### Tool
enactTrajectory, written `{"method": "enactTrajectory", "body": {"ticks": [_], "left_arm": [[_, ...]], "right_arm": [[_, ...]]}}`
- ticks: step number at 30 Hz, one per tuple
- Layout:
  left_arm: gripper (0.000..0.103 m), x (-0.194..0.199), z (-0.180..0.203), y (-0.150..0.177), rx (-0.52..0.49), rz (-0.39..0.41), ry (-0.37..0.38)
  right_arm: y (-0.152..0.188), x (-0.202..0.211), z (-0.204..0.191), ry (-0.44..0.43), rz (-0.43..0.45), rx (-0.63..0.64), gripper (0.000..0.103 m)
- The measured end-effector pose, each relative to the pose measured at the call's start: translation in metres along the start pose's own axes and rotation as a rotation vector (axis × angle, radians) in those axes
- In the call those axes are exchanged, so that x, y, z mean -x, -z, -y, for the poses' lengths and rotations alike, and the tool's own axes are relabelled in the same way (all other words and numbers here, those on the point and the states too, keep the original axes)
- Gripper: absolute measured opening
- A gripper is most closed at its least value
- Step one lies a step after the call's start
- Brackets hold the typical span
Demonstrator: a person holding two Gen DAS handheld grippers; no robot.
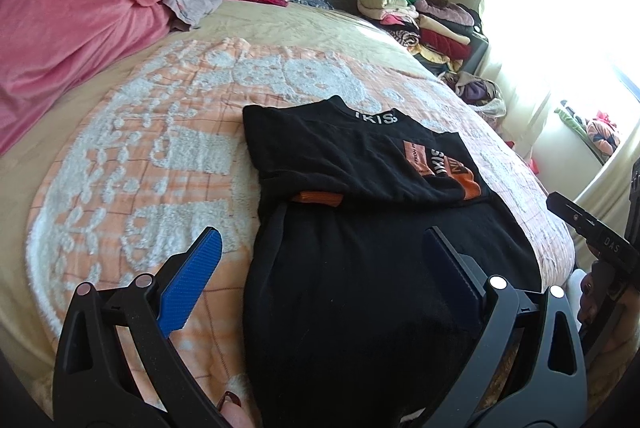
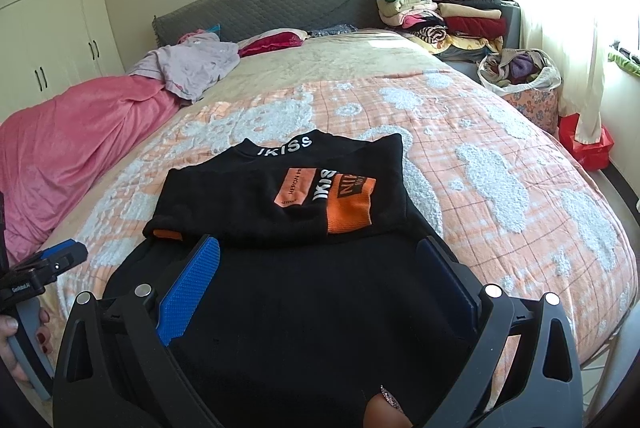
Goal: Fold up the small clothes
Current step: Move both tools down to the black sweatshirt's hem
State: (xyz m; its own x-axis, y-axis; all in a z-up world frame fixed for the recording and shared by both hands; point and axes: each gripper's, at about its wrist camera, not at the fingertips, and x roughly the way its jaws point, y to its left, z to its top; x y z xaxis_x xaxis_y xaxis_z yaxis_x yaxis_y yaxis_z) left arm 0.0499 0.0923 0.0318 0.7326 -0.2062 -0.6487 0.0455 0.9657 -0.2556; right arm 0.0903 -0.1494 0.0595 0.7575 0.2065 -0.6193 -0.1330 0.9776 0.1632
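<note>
Black knit top with orange patches [image 2: 280, 228] is lying flat on the orange-and-white fleece bed blanket [image 2: 500, 163], sleeves already folded in. My left gripper [image 1: 320, 280] and right gripper [image 2: 318, 276] both hover over the hem, fingers spread wide, holding nothing. I'd pinch the two hem corners evenly and lift together so the fold lands square near the collar.

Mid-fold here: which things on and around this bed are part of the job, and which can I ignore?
In play:
black shirt, partly folded
left gripper, jaws open
right gripper, jaws open

Ignore:
pink blanket
lilac garment
stack of folded clothes
bag of clothes
</note>
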Motion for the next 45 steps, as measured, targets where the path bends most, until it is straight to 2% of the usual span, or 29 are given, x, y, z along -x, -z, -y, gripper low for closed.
{"method": "enactTrajectory", "body": {"ticks": [14,28,38,45], "left_arm": [[0.093,0.018,-0.013,0.024,0.031,-0.020,-0.055],[0.093,0.026,-0.014,0.059,0.019,-0.094,-0.118],[0.093,0.027,-0.012,0.086,0.026,-0.154,-0.102],[0.093,0.029,-0.010,0.100,0.049,-0.180,-0.054]], "right_arm": [[0.012,0.023,0.014,0.006,0.023,-0.011,0.098],[0.035,0.034,0.040,0.011,-0.002,-0.017,0.098],[0.056,0.033,0.063,0.032,-0.041,-0.039,0.098],[0.072,0.032,0.075,0.042,-0.074,-0.043,0.098]]}}
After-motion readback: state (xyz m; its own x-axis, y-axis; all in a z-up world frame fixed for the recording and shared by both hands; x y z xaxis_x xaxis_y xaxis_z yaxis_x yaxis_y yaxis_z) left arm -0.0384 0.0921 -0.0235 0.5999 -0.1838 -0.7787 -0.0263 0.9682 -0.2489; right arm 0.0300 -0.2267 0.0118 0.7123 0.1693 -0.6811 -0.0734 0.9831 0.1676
